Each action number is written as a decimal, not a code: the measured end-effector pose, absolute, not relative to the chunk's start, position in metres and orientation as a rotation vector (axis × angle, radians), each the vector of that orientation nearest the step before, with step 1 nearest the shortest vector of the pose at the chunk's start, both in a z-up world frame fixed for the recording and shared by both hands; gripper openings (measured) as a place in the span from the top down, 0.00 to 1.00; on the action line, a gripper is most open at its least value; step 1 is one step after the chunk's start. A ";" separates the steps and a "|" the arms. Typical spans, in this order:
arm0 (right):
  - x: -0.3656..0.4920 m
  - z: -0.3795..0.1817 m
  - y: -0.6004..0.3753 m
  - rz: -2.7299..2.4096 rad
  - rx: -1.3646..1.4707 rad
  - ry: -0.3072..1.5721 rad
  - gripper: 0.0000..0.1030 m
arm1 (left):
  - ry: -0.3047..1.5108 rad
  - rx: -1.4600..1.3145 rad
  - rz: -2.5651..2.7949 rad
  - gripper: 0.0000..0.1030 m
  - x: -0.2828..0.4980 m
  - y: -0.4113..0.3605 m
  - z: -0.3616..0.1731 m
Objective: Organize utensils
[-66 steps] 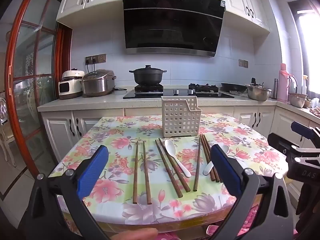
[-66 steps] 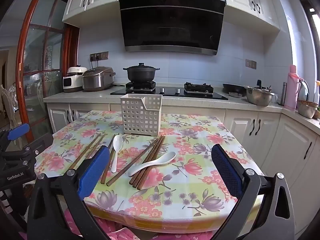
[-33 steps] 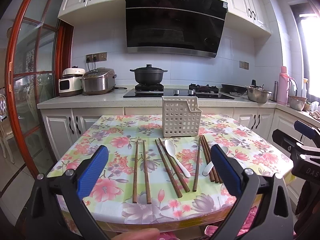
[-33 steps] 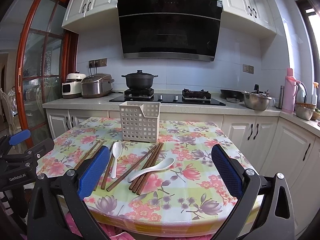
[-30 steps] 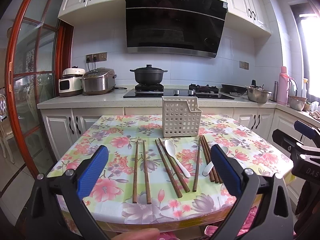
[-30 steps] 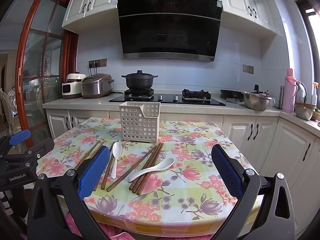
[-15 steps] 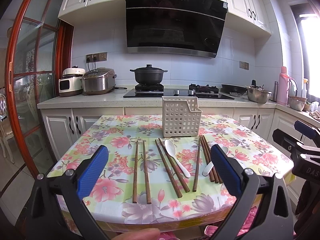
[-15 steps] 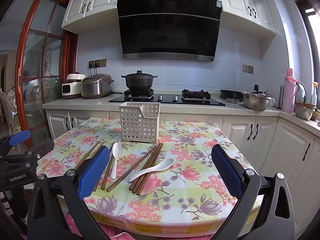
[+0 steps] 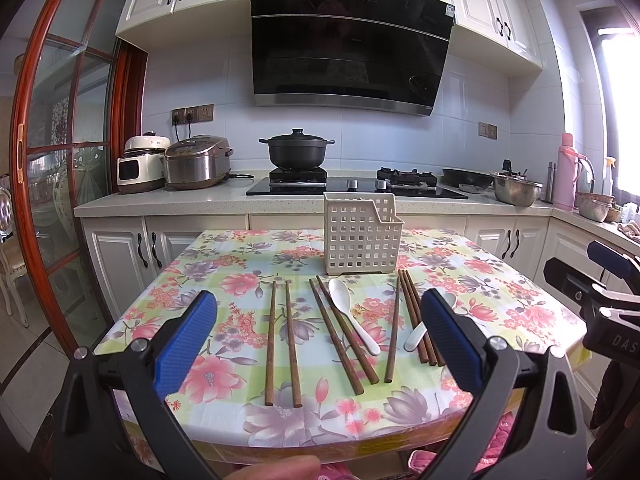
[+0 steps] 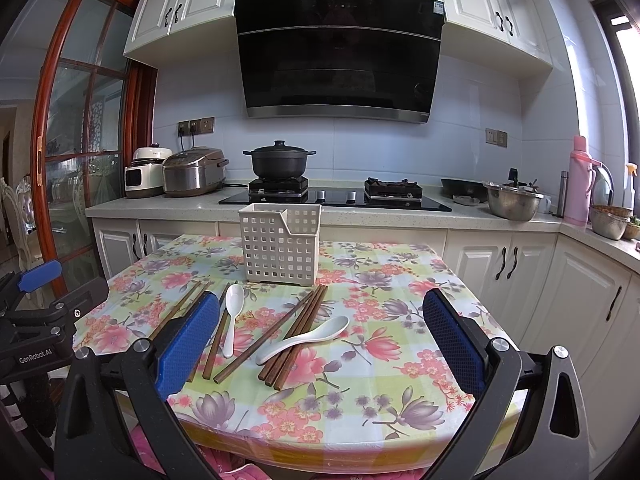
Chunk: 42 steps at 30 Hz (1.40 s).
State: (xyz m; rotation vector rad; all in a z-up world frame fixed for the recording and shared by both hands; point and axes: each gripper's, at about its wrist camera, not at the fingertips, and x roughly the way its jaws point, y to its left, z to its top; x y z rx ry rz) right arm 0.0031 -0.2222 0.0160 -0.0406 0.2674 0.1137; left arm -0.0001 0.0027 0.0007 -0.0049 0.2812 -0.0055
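A white perforated utensil holder (image 9: 362, 232) (image 10: 281, 238) stands upright at the far side of the floral table (image 9: 224, 272) (image 10: 380, 280). In front of it lie several brown chopsticks (image 9: 282, 336) (image 10: 298, 332) and two white spoons (image 9: 352, 316) (image 10: 306, 338); the second spoon (image 9: 424, 328) (image 10: 233, 316) rests among the chopsticks. My left gripper (image 9: 318, 344) hangs open above the near table edge, holding nothing. My right gripper (image 10: 318, 344) is open too, short of the utensils and holding nothing.
Behind the table runs a counter with a black pot (image 9: 296, 152) on the stove, rice cookers (image 9: 196, 162) at the left and metal bowls (image 10: 512, 200) at the right. A glass door (image 9: 52, 160) is on the left. A fingertip (image 9: 276, 468) shows at the bottom.
Both grippers rose slightly about two seconds ago; over the last second nothing has visibly moved.
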 end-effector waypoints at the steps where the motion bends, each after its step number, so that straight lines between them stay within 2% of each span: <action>1: 0.003 0.016 -0.222 0.114 -0.041 0.267 0.07 | 0.281 -0.005 -0.006 0.04 0.000 0.003 0.001; 42: 0.004 0.014 -0.221 0.119 -0.033 0.282 0.07 | 0.285 -0.006 -0.007 0.04 -0.001 0.003 0.000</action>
